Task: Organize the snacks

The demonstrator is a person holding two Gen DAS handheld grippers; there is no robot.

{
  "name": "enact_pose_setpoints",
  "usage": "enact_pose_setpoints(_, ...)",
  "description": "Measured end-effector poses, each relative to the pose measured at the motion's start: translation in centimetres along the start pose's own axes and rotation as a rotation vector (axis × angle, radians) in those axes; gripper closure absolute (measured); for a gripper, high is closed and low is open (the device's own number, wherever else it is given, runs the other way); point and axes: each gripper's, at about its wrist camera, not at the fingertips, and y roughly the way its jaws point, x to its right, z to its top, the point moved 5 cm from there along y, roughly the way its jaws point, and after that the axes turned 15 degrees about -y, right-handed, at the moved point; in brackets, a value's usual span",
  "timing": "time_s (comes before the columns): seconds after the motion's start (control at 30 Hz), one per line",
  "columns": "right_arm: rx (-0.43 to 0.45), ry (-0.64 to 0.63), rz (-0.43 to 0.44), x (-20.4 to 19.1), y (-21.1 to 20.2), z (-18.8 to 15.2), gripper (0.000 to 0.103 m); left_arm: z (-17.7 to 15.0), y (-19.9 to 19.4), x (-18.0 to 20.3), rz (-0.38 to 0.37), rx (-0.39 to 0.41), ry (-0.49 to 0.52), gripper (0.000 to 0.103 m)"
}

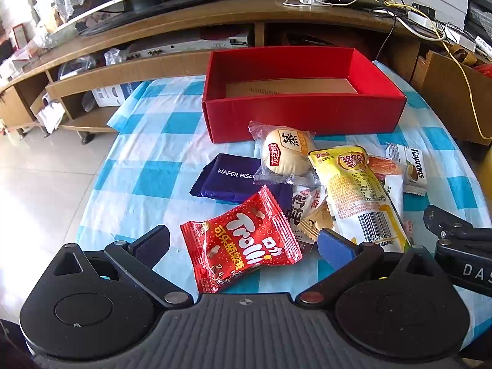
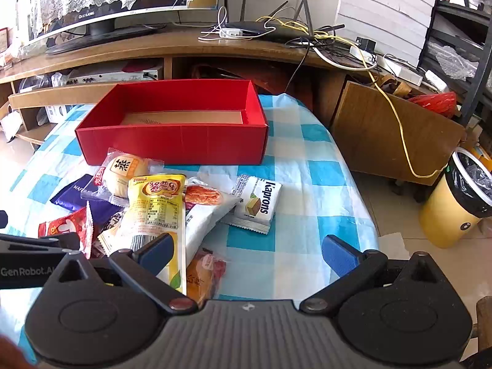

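Left wrist view: the left gripper (image 1: 243, 243) hangs low over the desk (image 1: 147, 160), its fingers spread wide with the red gummy bag (image 1: 240, 243) lying flat between them, held by neither. To start well, I would lower straight onto that bag, close across its narrower width and pinch near the middle, since the crinkly film looks slippery and the puffed bag may squash. It is the nearest snack and lies partly over the pile's edge, so lifting it should disturb little. Behind it sit the purple wafer packet (image 1: 227, 178), a clear-wrapped bun (image 1: 286, 153) and a long yellow packet (image 1: 359, 193), overlapping one another. The red box (image 1: 304, 117) stands just beyond the pile and looks empty.

Right wrist view: the right gripper (image 2: 247, 253) is also spread and holds nothing; its left finger lies over the yellow packet's end. A white wafer pack (image 2: 258, 203) lies apart at the pile's right, an easy single pick.
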Motion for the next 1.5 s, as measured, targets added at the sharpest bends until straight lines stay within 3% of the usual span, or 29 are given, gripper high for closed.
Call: enact_pose_setpoints(1.5,-0.033,-0.032,0.022,-1.1,1.3,0.7,0.0,0.0,1.0,-0.8,-0.006,-0.049,-0.027,0.0)
